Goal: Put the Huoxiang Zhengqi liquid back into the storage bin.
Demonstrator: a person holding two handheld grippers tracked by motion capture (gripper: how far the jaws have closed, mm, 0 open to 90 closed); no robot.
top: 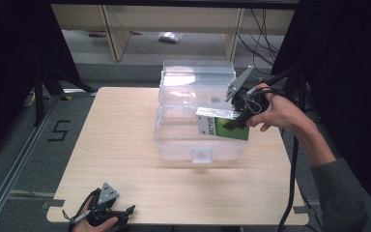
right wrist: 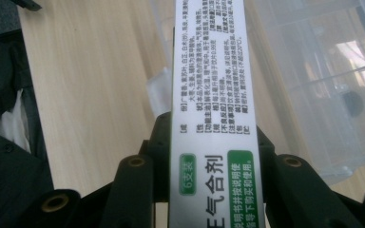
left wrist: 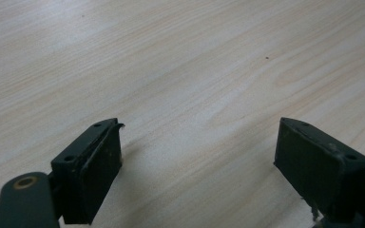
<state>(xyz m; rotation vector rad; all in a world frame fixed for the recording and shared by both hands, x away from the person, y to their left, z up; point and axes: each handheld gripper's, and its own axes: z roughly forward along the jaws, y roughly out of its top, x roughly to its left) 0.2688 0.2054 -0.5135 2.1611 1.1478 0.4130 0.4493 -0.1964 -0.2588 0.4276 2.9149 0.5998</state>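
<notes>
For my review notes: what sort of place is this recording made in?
Probably a lab or data-collection workspace: a bare wooden table ringed by black curtains, cables trailing on the floor, and a floor marker.

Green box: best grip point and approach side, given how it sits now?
Grip the green box across its thin white side, near the right end, coming from the right of the clear bin. The box is flat and narrow, so the fingers span that thickness easily. The right gripper already holds it this way; the bin's far lid blocks a rear approach.
</notes>
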